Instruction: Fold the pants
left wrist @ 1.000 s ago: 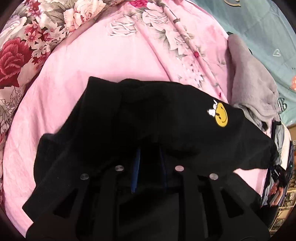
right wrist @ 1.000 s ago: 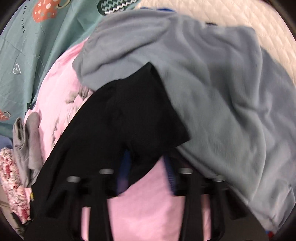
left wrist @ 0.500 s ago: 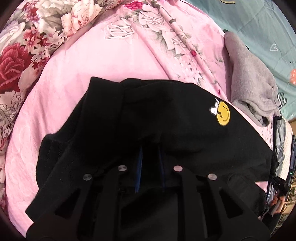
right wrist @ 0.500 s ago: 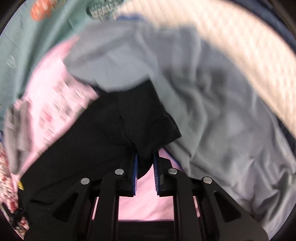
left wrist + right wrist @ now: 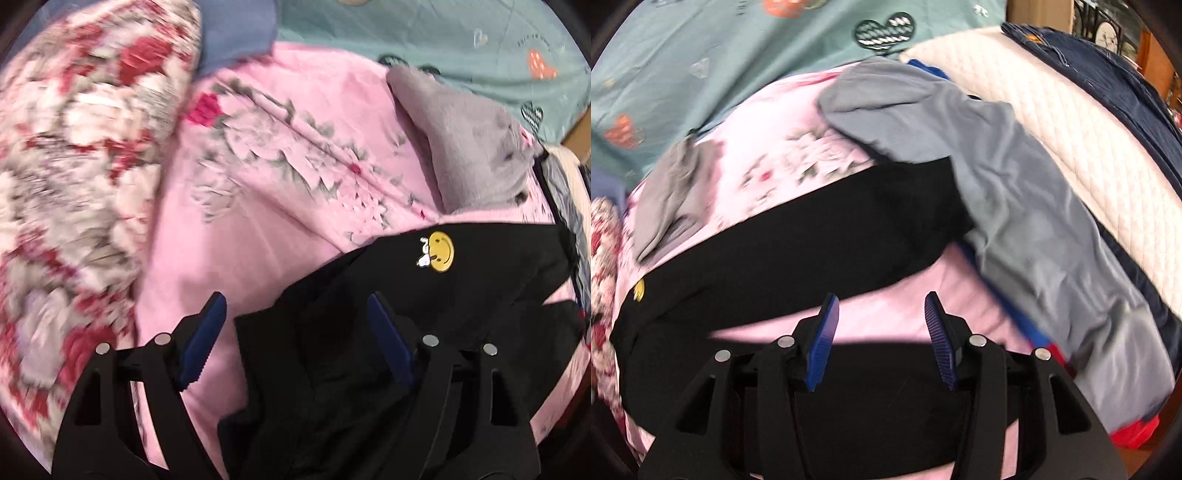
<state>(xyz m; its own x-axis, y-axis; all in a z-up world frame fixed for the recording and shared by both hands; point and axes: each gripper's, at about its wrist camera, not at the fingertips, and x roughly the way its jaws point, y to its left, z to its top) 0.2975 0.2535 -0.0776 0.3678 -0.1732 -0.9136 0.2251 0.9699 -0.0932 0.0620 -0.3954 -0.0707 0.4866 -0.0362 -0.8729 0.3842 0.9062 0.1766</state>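
The left claw (image 5: 295, 325) stands wide open, gripping nothing; its blue pads straddle the edge of the black pants (image 5: 424, 332), which fill the lower right of the left wrist frame on the pink bedspread (image 5: 251, 236). A yellow smiley patch (image 5: 439, 251) sits on the pants right of centre. A grey folded garment (image 5: 469, 166) lies at the upper right, a red floral quilt (image 5: 74, 166) at the left, blurred. The right claw (image 5: 881, 328) is open too and holds nothing, over a pink strip between two black bands of the pants (image 5: 831, 229) across the middle and bottom of the right wrist frame. A grey-blue garment (image 5: 1015, 177) overlaps the pants' right end, beside a white quilted mattress (image 5: 1089, 140).
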